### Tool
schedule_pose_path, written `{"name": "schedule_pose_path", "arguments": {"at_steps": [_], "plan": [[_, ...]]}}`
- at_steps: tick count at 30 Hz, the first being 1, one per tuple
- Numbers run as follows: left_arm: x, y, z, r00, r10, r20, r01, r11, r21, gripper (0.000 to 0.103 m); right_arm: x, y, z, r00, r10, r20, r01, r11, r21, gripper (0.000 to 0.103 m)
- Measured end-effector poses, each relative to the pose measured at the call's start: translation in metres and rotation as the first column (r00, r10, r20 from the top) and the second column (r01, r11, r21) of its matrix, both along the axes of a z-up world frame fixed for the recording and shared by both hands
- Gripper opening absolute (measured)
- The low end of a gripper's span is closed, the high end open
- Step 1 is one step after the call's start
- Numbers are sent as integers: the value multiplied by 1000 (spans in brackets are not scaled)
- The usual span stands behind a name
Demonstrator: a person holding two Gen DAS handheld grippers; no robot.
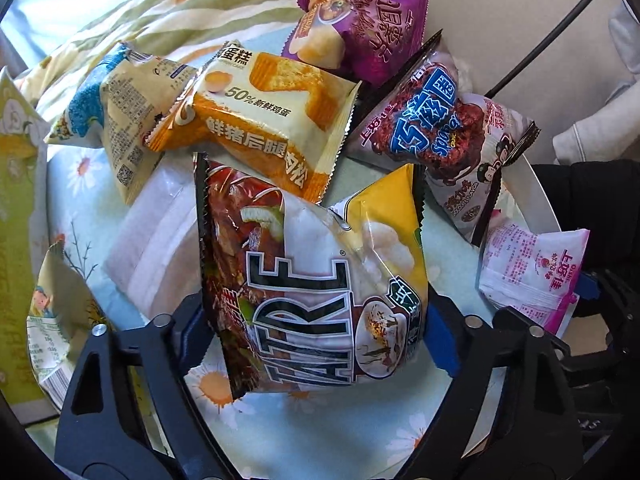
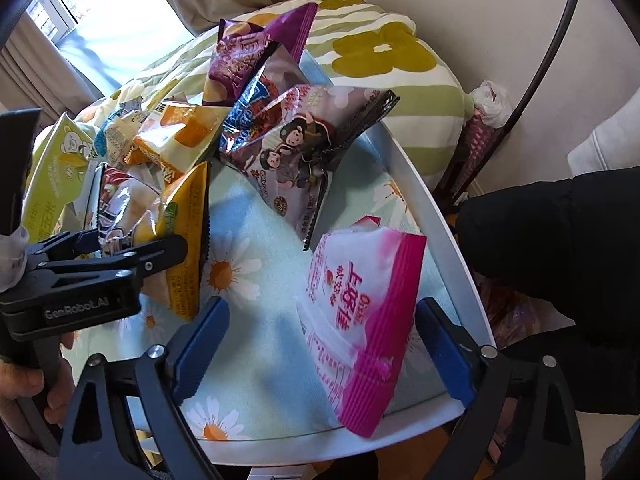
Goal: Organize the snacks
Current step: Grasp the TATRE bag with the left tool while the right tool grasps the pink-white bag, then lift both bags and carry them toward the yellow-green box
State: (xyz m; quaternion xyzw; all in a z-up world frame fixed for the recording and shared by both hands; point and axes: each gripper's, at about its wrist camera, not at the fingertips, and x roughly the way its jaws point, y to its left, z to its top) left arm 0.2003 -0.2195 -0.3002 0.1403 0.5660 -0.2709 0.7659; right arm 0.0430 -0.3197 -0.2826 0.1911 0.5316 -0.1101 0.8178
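Note:
My left gripper [image 1: 316, 344] is shut on a red, white and yellow chip bag [image 1: 312, 280], pinched at both sides; it also shows in the right wrist view [image 2: 160, 216], with the left gripper [image 2: 100, 268] there. My right gripper [image 2: 320, 344] is open, its blue pads either side of a pink and white snack pack [image 2: 360, 320] that lies near the table's front right edge; the pack does not touch the left pad. The pink pack also shows in the left wrist view [image 1: 532, 276].
On the round daisy-print table [image 2: 256, 344] lie an orange cake pack [image 1: 260, 120], a purple chip bag [image 1: 360, 28], a chocolate ring bag [image 1: 432, 120], a blue and cream pack [image 1: 116, 112] and a green bag [image 2: 52, 176]. A floral pillow [image 2: 384, 52] lies behind.

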Motion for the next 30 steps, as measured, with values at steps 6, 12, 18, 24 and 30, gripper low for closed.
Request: {"name": "schedule_pose_path", "arguments": {"at_steps": [6,12,18,24,30], "plan": [[-3,3,2,1000,5,5,-5,1000,0,75,9,-3,-8,1000,26,-18,-26,1000,-9,83],[-18,10,5,999,45,-11,-45,999,4,74,18,-5,-15,998,57,-34,-58,998,-31,76],[-23,20,6,994,105,-20,-105,994,-5,74,25,-4,-25,992,107,-69,-112,991,-74,63],[-36,26,16,988,157,6,-157,987,-20,73,23,4,-24,981,183,-63,-190,971,-142,49],[-51,35,31,977,213,32,-211,977,-42,73,18,8,-10,969,248,-18,-248,958,-144,35]]}}
